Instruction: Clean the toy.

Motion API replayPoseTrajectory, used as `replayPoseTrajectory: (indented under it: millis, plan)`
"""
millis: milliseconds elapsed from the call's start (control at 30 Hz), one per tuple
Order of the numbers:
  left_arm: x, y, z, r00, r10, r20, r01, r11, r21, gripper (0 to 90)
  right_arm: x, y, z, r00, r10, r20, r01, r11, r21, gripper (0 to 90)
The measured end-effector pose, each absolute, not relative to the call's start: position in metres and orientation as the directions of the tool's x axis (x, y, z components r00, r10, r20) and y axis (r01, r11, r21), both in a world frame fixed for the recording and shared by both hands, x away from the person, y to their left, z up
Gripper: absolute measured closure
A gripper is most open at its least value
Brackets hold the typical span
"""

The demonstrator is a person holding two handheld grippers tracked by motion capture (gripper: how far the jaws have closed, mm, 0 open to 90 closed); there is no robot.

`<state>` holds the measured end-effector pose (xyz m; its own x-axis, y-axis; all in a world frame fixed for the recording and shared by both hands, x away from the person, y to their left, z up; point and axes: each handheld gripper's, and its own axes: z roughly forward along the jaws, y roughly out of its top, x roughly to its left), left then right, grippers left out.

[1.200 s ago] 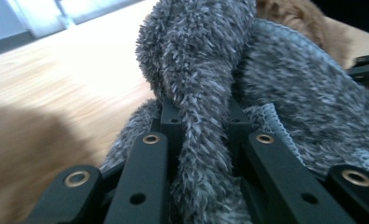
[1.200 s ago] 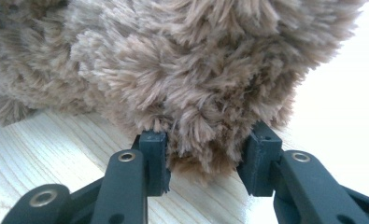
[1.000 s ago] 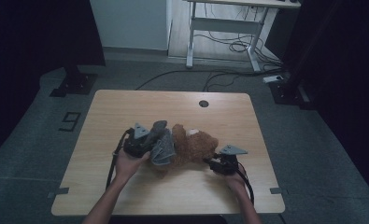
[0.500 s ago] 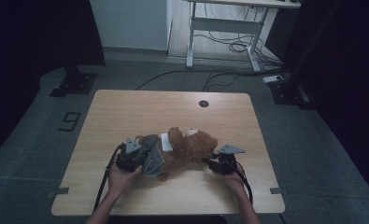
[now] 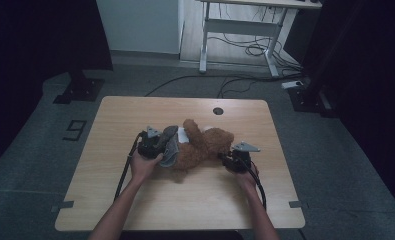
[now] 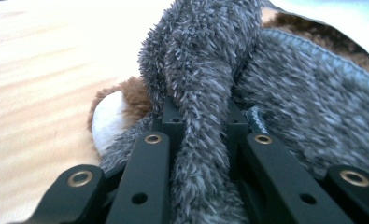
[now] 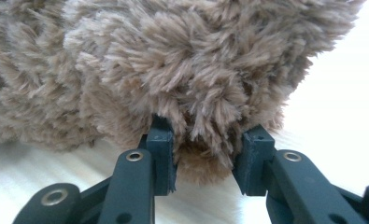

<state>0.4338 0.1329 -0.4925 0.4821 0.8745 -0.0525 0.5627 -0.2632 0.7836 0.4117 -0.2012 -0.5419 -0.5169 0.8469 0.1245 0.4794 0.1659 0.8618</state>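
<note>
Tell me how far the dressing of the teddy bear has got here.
Partly done: the grey fleece garment already covers part of the teddy bear lying on the table. In hand: the left tongs pinch a fold of the garment, the right tongs grip the bear's fur. Left: pulling the garment fully on.

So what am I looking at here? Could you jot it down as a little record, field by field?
Setting: wooden table, a person working with a gripper in each hand
Toy: brown teddy bear lying on the table
Garment: grey fuzzy garment partly on the bear
Left gripper: jaws clamped on a fold of the grey garment
Right gripper: jaws around a tuft of the bear's fur, just been closing
Other: round hole in the tabletop
</note>
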Motion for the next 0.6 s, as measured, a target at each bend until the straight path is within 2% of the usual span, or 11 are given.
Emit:
replayPoseTrajectory:
  millis: [200,367,533,600]
  plan:
    - [0.43,0.135,-0.484,0.497,0.865,-0.07,0.554,-0.254,0.793,76.7,0.407,-0.211,-0.543,-0.525,0.841,0.126,0.485,0.174,0.857,62.8]
    - [0.414,0.139,-0.456,0.522,0.847,-0.1,0.523,-0.225,0.822,75.5,0.398,-0.215,-0.544,-0.539,0.834,0.119,0.485,0.192,0.853,62.4]
    - [0.399,0.115,-0.43,0.596,0.8,-0.072,0.468,-0.273,0.84,74.9,0.389,-0.219,-0.544,-0.564,0.818,0.113,0.482,0.215,0.849,58.8]
    - [0.398,0.098,-0.434,0.629,0.773,-0.078,0.486,-0.313,0.816,74.4,0.386,-0.22,-0.545,-0.574,0.811,0.116,0.48,0.219,0.849,56.9]
